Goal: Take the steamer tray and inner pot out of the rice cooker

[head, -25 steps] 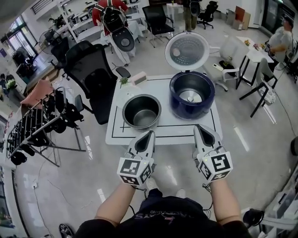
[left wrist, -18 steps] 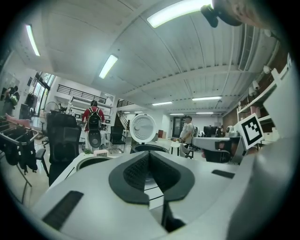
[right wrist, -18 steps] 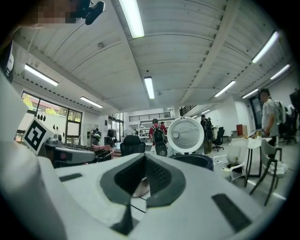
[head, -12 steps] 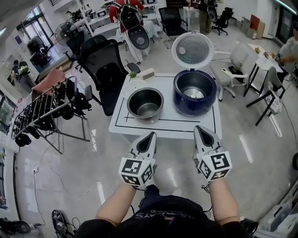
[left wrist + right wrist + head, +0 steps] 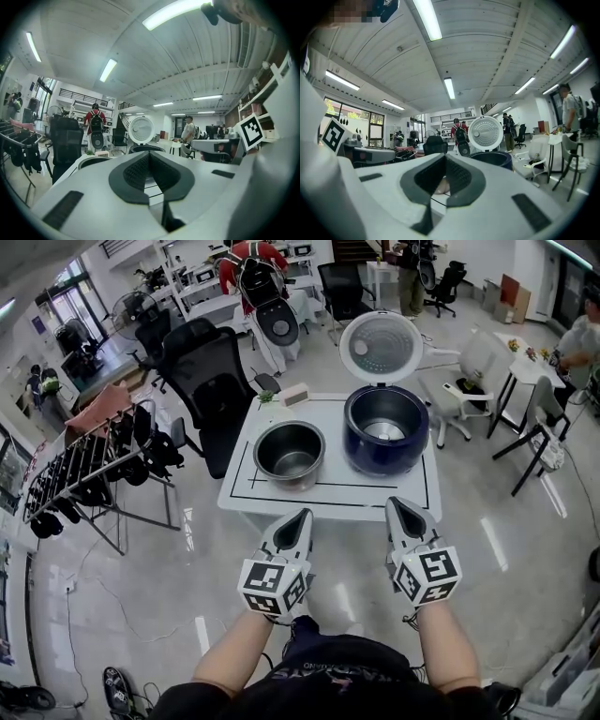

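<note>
Left of the rice cooker point(image 5: 364, 454), on the same white table point(image 5: 330, 491), the inner pot point(image 5: 290, 451) is seen upright and already out; no steamer tray can be made out. Both lie ahead of the jaws, past the table's near edge. The left gripper point(image 5: 304, 515) is nearer the pot and the right gripper point(image 5: 397, 504) nearer the cooker. Both pairs of jaws are pressed together, with nothing pinched.

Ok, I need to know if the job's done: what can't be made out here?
- Steamer tray: in no view; whether it sits inside the inner pot is too small to tell, head view.
- Inner pot, left gripper view: the left gripper hides all but its rim.
- Rice cooker, right gripper view: the right gripper covers its lower body.
</note>
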The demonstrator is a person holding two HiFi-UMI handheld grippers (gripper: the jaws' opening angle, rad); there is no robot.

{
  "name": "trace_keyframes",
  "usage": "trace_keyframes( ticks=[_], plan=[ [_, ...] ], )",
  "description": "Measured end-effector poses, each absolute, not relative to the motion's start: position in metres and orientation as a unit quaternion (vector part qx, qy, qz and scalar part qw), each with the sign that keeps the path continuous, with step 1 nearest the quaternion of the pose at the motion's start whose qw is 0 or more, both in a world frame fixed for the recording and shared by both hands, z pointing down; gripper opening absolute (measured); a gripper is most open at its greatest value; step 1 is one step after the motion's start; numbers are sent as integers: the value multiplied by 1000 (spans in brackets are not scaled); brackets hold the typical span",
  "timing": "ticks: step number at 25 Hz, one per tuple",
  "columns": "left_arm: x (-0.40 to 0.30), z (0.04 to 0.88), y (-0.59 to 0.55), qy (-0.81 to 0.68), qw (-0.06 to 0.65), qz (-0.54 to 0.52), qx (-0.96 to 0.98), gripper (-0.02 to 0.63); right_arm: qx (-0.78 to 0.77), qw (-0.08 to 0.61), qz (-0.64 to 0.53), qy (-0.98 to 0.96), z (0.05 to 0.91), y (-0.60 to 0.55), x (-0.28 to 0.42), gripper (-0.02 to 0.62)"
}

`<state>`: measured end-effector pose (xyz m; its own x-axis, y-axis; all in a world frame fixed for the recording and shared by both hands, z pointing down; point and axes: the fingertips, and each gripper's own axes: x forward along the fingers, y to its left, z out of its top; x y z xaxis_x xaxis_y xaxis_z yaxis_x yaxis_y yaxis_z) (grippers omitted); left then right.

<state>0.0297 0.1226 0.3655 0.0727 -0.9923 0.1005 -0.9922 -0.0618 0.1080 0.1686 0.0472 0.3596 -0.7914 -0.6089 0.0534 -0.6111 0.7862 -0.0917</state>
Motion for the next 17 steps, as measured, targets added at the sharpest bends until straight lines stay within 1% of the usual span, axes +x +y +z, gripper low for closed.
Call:
trace_keyframes(
  ticks=[17],
  plan=[
    [31, 368, 120, -676, 79, 4, 733, 2, 330, 16, 58, -942, 365, 46, 171, 2]
  ],
)
